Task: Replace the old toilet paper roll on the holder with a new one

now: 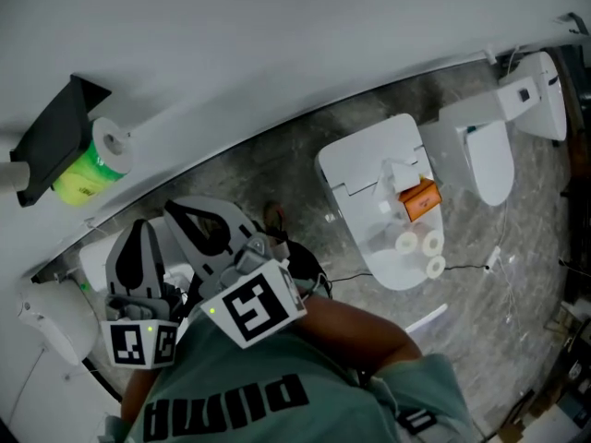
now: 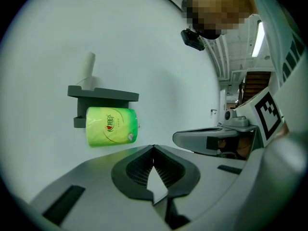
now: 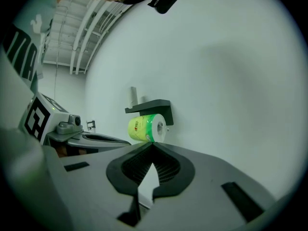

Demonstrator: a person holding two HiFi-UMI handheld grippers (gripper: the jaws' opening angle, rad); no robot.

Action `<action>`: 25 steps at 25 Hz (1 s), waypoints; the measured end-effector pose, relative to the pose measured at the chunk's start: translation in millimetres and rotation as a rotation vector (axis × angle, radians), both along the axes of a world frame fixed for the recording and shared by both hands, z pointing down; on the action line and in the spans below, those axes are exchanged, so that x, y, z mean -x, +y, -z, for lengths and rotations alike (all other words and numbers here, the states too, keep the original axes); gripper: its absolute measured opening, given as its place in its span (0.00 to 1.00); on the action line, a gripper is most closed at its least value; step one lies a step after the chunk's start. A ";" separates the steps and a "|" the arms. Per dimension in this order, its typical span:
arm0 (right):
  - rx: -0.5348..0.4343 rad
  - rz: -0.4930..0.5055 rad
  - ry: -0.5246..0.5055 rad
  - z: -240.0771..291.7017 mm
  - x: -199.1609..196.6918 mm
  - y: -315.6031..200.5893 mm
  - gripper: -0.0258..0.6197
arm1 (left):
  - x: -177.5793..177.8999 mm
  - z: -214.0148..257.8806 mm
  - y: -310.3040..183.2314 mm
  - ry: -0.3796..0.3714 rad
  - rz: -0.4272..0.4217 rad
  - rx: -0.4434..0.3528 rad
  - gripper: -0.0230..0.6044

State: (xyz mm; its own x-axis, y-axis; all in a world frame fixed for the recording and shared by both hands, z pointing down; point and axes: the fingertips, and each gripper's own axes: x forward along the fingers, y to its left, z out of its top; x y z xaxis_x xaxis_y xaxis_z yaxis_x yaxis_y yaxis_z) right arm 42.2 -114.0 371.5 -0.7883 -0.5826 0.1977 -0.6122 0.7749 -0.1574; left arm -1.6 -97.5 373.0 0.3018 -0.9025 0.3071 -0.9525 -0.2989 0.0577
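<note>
A dark grey wall holder (image 1: pixel 54 137) carries a toilet paper roll in a green wrapper (image 1: pixel 85 181), with its white end face turned toward the room. In the left gripper view the roll (image 2: pixel 111 125) hangs under the holder's shelf (image 2: pixel 102 94), ahead and to the left of my left gripper (image 2: pixel 154 147). Its jaws are shut with nothing between them. My right gripper (image 3: pixel 153 144) is also shut and empty, and the roll (image 3: pixel 144 127) sits straight beyond its tips, some way off. In the head view both grippers (image 1: pixel 138 227) (image 1: pixel 177 210) point toward the wall, below the holder.
A white tube (image 2: pixel 89 67) stands on top of the holder. To the right a white toilet lid (image 1: pixel 369 160) bears several white rolls (image 1: pixel 420 247) and an orange pack (image 1: pixel 420 199). Another white fixture (image 1: pixel 489 160) lies beyond it, on a grey stone floor (image 1: pixel 286 155).
</note>
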 end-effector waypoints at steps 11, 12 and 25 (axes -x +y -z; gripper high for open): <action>0.023 0.005 0.026 -15.1 -18.9 22.6 0.05 | -4.3 -11.0 27.5 -0.016 0.020 0.027 0.04; 0.015 0.004 0.021 -14.3 -18.3 26.1 0.05 | -3.6 -10.6 30.9 -0.018 0.019 0.023 0.04; -0.016 -0.035 0.054 -7.1 -26.0 133.8 0.05 | -5.2 -0.1 145.5 -0.009 -0.015 -0.026 0.04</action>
